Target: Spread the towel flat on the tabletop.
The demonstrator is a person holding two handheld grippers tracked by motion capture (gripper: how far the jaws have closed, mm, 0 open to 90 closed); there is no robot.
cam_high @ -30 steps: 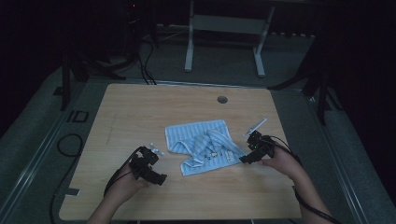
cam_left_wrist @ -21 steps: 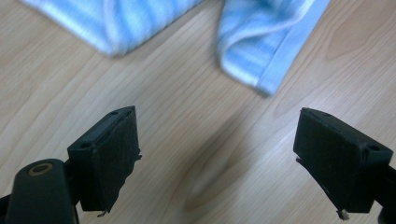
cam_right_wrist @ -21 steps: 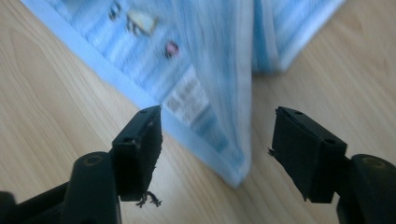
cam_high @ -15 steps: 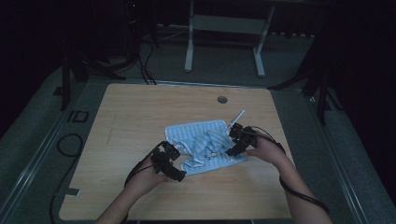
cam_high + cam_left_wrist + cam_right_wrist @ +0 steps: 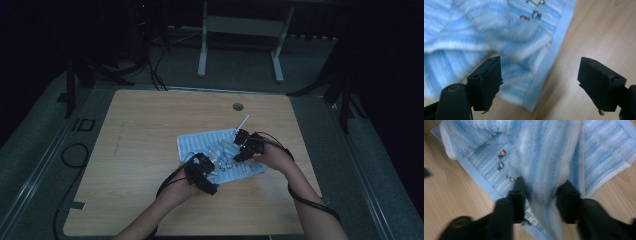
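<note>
The light-blue striped terry towel (image 5: pixel 220 152) lies rumpled a little right of the middle of the pale wooden table (image 5: pixel 150 130), and the work in hand looks like gathering it to fold or lift it. The right gripper (image 5: pixel 541 195) has just been closing its jaws and now pinches a raised ridge of the cloth between them, near the hem with the small embroidered figures (image 5: pixel 502 160) and the white care label (image 5: pixel 529 216). The left gripper (image 5: pixel 539 85) stands wide, its jaws having just narrowed a little, nothing pressed between them; one jaw hangs over the towel's pale-blue border and the other over bare wood. To do this step well, I judge the left gripper should settle over that border and bite on the hem itself rather than the loose pile, matching the right one's hold so the cloth lifts evenly; a pinch taken too far in would likely drag a fold along. In the high view the towel sits well apart from the table's left and far edges, nearer the right and near ones, with the round cable hole (image 5: pixel 238 106) beyond it, so the open room for spreading lies toward the left and far side
</note>
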